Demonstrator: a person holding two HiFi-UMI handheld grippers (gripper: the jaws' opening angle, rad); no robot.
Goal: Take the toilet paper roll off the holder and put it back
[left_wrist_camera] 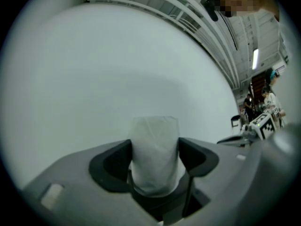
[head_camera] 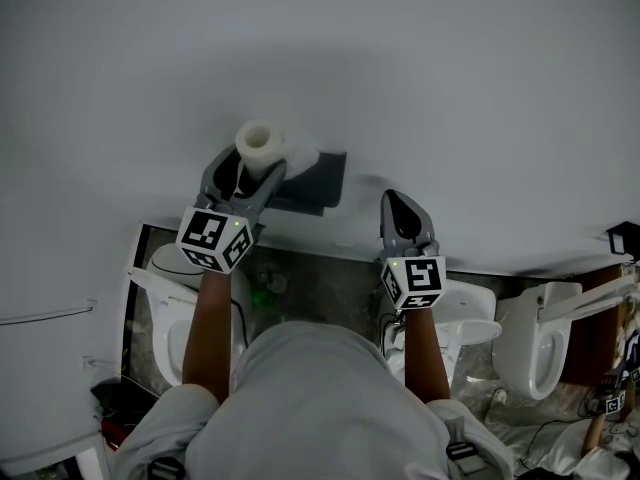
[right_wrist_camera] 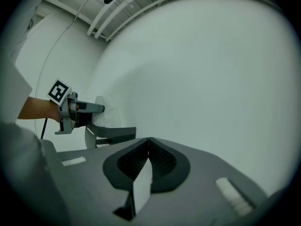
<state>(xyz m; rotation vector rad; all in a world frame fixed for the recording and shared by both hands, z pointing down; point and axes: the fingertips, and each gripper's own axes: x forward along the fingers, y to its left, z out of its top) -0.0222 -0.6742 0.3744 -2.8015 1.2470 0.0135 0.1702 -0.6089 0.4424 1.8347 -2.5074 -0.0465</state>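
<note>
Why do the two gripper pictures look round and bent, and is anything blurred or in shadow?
Left gripper view: a wide-angle lens rounds the frame, darkens the corners and bends the ceiling rails; the toilet paper roll, close up, looks soft. Right gripper view: same rounding, with the wall bulging. Head view: dim, even light, with a soft shadow on the wall above the holder.

Soft white paper — toilet paper roll (head_camera: 259,146); dark matt holder (head_camera: 318,180); smooth matt white wall (head_camera: 450,88).

toilet paper roll (head_camera: 260,146) — white, upright, near wall | holder (head_camera: 318,180) — dark grey, wall-mounted, just beside roll
</note>
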